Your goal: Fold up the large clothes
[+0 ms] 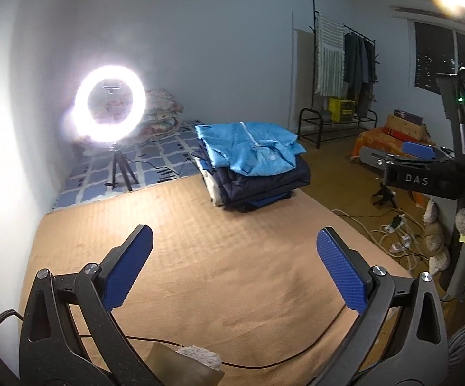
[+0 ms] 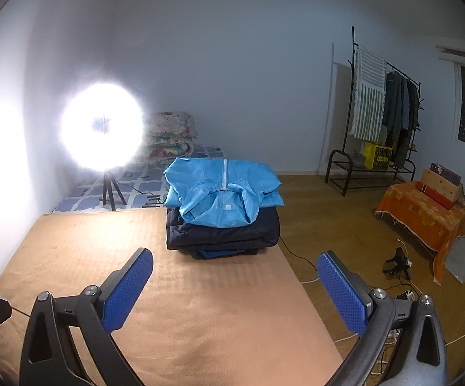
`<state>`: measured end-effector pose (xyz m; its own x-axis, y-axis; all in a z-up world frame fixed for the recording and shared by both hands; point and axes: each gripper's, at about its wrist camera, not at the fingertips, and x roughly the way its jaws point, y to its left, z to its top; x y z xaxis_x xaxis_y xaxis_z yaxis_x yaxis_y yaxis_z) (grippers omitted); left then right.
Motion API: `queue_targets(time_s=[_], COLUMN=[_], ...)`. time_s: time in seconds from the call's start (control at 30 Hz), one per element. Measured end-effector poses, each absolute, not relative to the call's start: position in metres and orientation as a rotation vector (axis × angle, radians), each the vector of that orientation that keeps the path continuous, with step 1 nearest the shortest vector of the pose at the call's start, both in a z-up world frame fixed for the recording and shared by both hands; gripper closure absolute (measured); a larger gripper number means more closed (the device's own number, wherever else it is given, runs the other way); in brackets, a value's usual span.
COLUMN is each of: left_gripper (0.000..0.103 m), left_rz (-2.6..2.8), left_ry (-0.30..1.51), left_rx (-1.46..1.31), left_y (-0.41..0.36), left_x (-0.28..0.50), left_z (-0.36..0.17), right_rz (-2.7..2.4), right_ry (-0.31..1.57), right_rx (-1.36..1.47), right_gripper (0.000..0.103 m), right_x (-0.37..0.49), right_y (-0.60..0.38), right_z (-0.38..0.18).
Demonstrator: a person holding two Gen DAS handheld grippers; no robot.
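Logging from my remote seat: folded light-blue zip jacket, centre frame, topping a stack of dark navy garments on the tan blanket. Left gripper and right gripper, lower frame: both spread wide, nothing between them. Ring light on tripod, left. Clothes rack, upper right. Yellow crate on its shelf, contents unreadable.

Folded light-blue jacket atop stacked folded dark clothes

Light-blue jacket atop seemingly navy clothes
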<state>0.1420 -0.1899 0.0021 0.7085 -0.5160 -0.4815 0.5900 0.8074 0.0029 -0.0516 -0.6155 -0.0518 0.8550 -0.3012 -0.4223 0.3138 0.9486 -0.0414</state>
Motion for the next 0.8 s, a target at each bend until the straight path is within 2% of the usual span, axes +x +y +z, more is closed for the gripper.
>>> queue_targets(time_s=[0.8], left_gripper=[0.0], left_rz=[-0.6], left_ry=[0.453], left_rx=[0.162], left_y=[-0.19], left_x=[0.139], left_z=[0.005], right_rz=[-0.355], right_ry=[0.421], right_rx=[0.043], right_gripper=[0.0], right_x=[-0.049], right_y=[-0.616], right_z=[-0.062])
